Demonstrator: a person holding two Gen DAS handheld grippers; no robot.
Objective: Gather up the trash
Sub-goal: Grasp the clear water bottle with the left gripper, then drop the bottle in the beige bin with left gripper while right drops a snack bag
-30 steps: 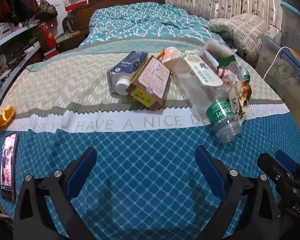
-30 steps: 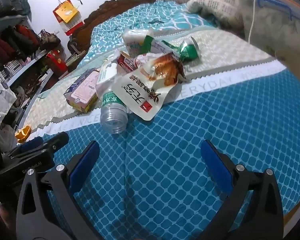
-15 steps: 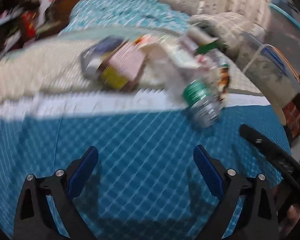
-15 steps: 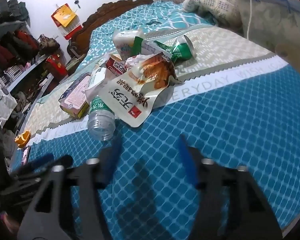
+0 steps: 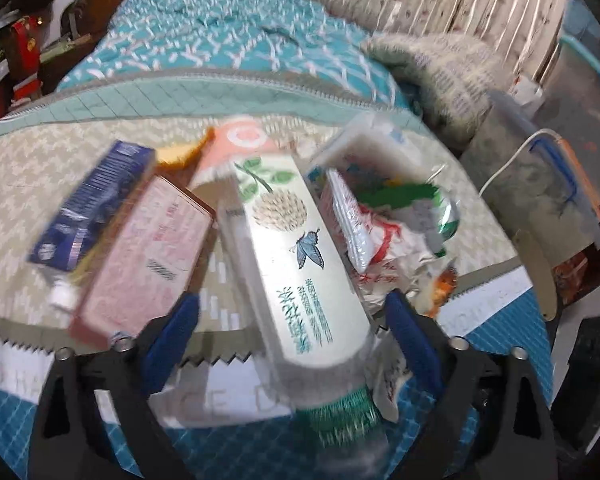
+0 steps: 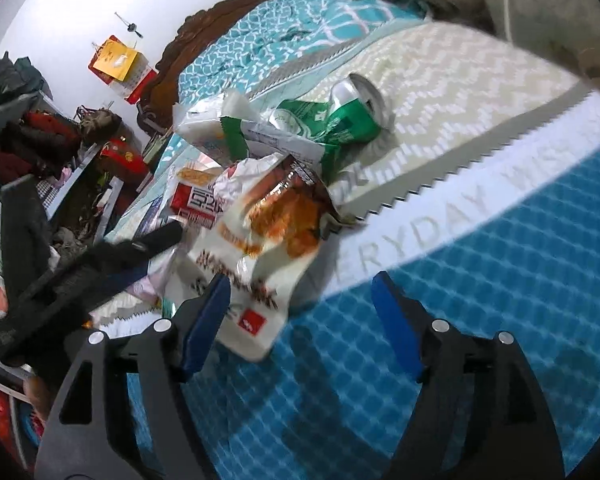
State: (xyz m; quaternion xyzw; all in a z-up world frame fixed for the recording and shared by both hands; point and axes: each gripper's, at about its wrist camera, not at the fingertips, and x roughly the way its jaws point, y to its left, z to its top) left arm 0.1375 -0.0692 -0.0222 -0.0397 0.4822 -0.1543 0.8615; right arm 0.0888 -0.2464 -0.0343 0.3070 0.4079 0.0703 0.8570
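A heap of trash lies on the bed cover. In the left wrist view my left gripper straddles a long white pack with a butterfly print, which rests on a clear bottle with a green label. Its jaws are closing, and the pads stand clear of the pack. A pink box and a blue carton lie to the left. My right gripper is opening, with the lower corner of a white-and-orange snack bag beside its left pad. A crushed green can lies behind the bag.
A patterned pillow and a clear storage box with a white cable are on the right. A cluttered shelf runs along the left wall. The wooden headboard is at the far end. Teal blanket lies under the right gripper.
The left gripper has moved forward from the bare teal blanket to the heap, and its jaws now flank the white pack and bottle. The right gripper narrowed, widened again and came nearer the snack bag.
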